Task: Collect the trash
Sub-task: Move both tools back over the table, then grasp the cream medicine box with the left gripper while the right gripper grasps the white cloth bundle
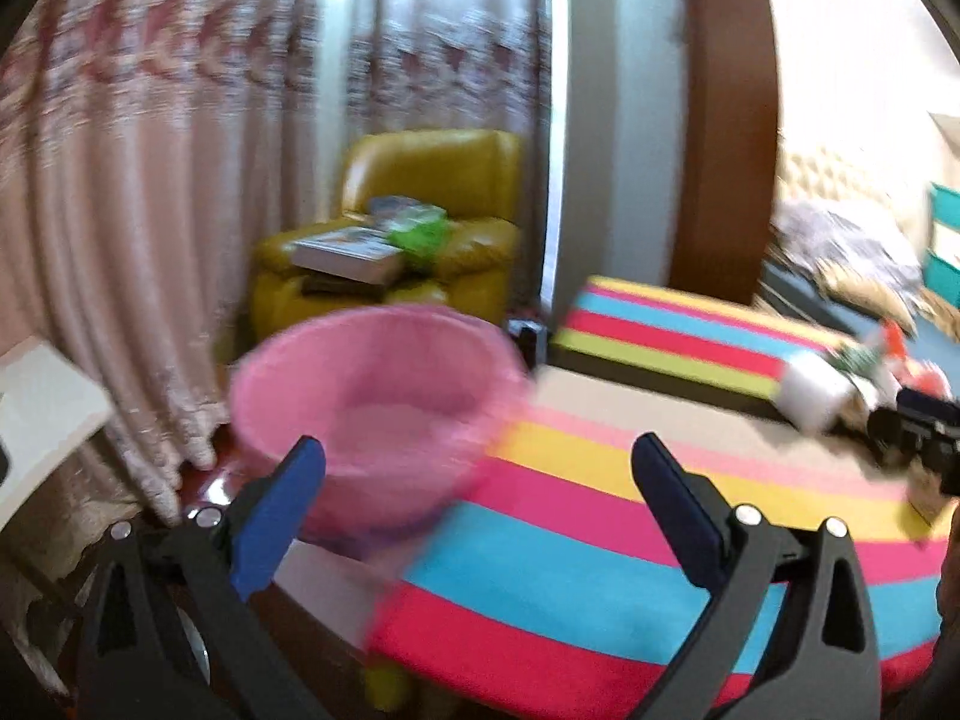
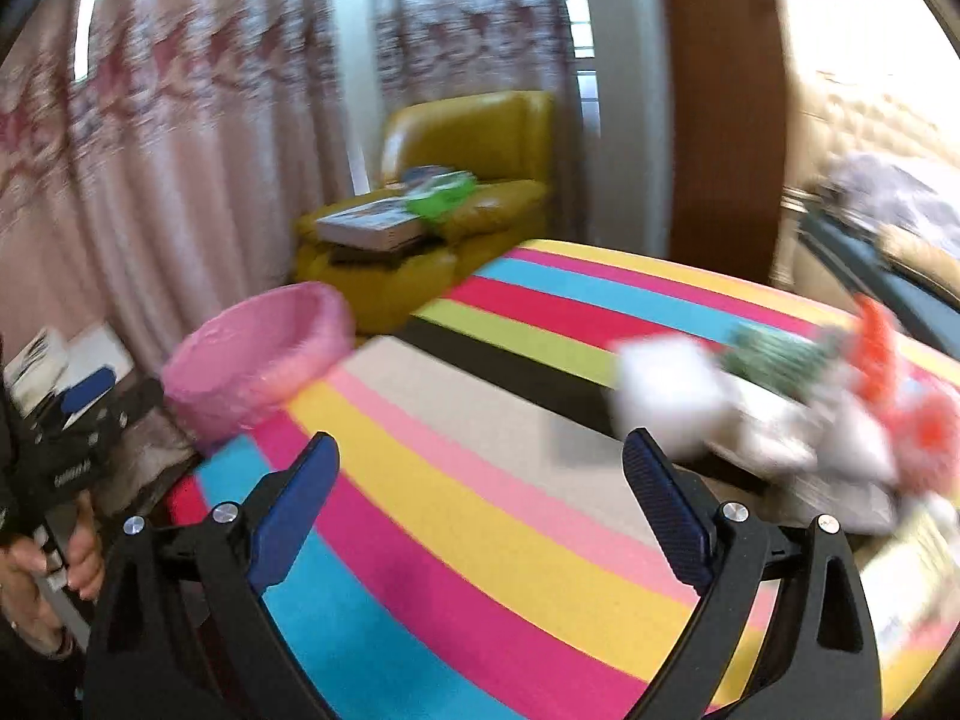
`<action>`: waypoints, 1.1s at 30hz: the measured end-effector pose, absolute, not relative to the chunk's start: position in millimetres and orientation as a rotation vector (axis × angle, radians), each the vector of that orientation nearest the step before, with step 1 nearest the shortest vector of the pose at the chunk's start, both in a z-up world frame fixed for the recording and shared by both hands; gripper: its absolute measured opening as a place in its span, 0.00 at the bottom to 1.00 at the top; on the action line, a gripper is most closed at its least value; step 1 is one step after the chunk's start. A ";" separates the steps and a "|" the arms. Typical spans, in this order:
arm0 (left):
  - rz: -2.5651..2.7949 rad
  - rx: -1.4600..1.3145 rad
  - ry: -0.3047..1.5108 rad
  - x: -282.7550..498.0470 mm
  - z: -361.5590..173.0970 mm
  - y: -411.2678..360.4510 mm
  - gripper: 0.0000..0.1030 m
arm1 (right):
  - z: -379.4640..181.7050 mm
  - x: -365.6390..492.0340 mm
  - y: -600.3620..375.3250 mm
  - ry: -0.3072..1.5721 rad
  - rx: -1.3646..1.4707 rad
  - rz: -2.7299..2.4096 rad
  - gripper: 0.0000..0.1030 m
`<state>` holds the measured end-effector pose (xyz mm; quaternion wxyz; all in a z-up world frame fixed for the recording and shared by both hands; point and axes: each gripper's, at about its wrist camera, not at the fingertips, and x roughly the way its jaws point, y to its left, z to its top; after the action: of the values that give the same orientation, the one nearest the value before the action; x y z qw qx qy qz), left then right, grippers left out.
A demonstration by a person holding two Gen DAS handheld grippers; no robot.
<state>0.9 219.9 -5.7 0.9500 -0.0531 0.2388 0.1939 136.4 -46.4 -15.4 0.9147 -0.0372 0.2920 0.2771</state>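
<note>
A pink bin (image 1: 372, 414) lined with a pink bag stands at the left end of the striped table (image 1: 600, 546). My left gripper (image 1: 477, 444) is open just in front of it, with nothing between its fingers. In the right wrist view the bin (image 2: 258, 360) is at the left and a blurred trash pile lies at the right: white crumpled paper (image 2: 672, 396), a green wrapper (image 2: 774, 354) and an orange wrapper (image 2: 882, 360). My right gripper (image 2: 483, 439) is open over the table (image 2: 480, 510), left of the pile and holding nothing. The white paper (image 1: 810, 390) also shows in the left wrist view.
A yellow armchair (image 1: 420, 228) with books and a green bag stands behind the bin by the pink curtains (image 1: 150, 180). A wooden door frame (image 1: 726, 120) and a bed (image 1: 852, 246) are at the right. A hand (image 2: 78, 558) grips the left tool's handle.
</note>
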 end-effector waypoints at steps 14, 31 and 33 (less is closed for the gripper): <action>-0.024 0.036 0.652 66.3 -38.4 43.3 0.96 | -48.4 130.9 -209.1 0.653 0.052 0.213 0.87; -0.309 0.250 0.730 133.1 -64.4 -110.0 0.96 | -78.2 154.8 -329.0 0.738 0.099 -0.043 0.87; -0.310 0.255 0.738 144.5 -67.4 -120.8 0.96 | -78.9 156.4 -334.4 0.741 0.088 -0.053 0.87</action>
<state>144.5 -120.8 -67.4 0.9130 0.1239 0.3584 -0.1503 156.4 -334.4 -78.9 0.9308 0.0432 0.3619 -0.0258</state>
